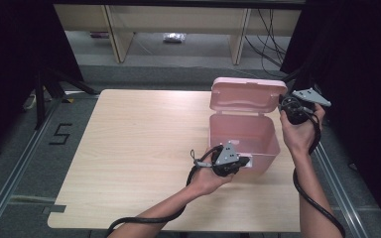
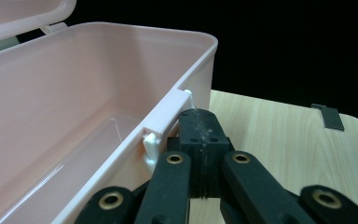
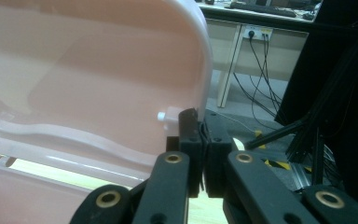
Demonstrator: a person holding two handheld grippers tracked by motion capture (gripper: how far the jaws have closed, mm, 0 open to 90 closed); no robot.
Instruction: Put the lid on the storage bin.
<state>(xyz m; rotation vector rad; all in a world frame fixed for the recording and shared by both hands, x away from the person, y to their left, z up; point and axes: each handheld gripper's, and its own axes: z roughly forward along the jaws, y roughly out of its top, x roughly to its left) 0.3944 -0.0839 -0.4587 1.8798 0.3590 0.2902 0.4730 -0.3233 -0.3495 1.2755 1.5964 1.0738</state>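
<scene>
Both grippers sit at the pink box (image 1: 244, 134) right of centre: left gripper (image 1: 245, 161) pinched together against its front latch (image 2: 165, 122), right gripper (image 1: 281, 105) clamped on the raised lid (image 1: 248, 94) edge.

Pale wooden tabletop (image 1: 144, 148) sits on grey carpeted floor (image 1: 10, 144), a black "5" mark (image 1: 59, 134) taped beside it. Beyond, light beige desk legs (image 1: 116, 34), black cables (image 1: 268, 39) dangling, dark curtains (image 1: 10, 49) either side.
</scene>
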